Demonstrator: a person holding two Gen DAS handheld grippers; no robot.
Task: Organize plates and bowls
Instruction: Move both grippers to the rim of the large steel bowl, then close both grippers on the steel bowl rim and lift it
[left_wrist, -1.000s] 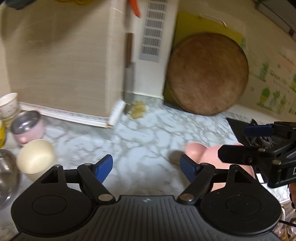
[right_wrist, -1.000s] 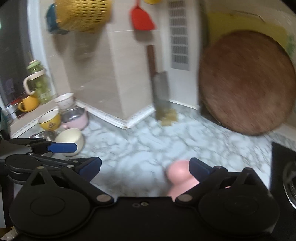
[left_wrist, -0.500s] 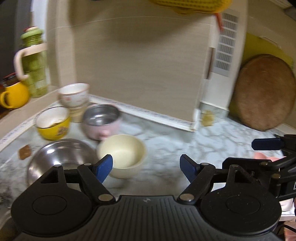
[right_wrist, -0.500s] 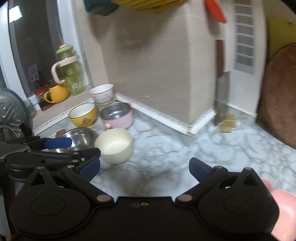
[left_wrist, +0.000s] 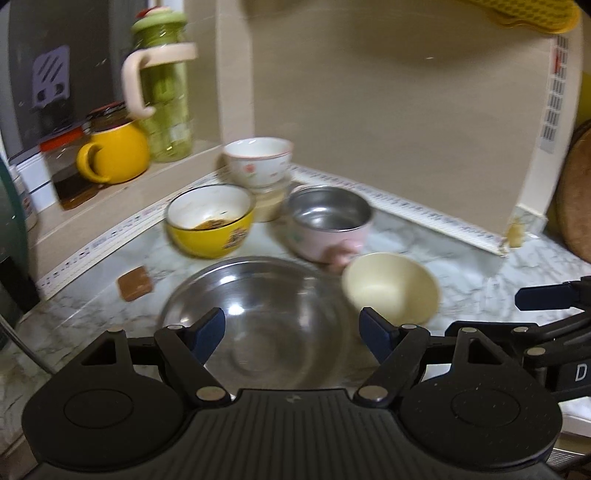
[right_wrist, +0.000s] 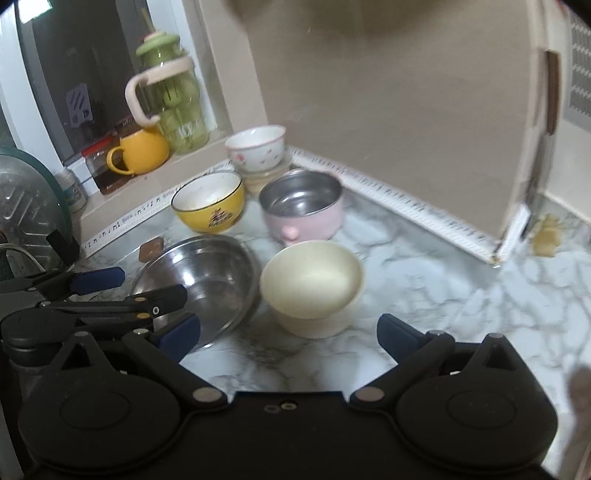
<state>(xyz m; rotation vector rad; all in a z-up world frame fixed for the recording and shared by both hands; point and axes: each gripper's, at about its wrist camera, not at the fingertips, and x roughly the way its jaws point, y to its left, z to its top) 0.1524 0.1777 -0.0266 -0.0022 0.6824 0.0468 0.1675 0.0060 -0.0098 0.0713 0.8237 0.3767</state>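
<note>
Several bowls stand in the counter's corner. A wide steel bowl (left_wrist: 255, 314) (right_wrist: 207, 277) is nearest, with a cream bowl (left_wrist: 391, 286) (right_wrist: 314, 280) to its right. Behind them are a yellow bowl (left_wrist: 210, 221) (right_wrist: 208, 203), a pink steel-lined bowl (left_wrist: 328, 221) (right_wrist: 301, 206) and a white flowered bowl (left_wrist: 258, 162) (right_wrist: 256, 146) on a stack. My left gripper (left_wrist: 291, 332) is open and empty over the steel bowl. My right gripper (right_wrist: 288, 338) is open and empty just before the cream bowl.
A yellow mug (left_wrist: 114, 153) and a green jar (left_wrist: 166, 92) stand on the window ledge at the left. A beige wall column (right_wrist: 388, 110) juts out behind the bowls. A small brown block (left_wrist: 135, 284) lies on the marble counter (right_wrist: 461, 295).
Both grippers have swung left, from the round wooden board and pink item to the corner with the bowls, and have come closer to the bowls. Both have stayed open.
</note>
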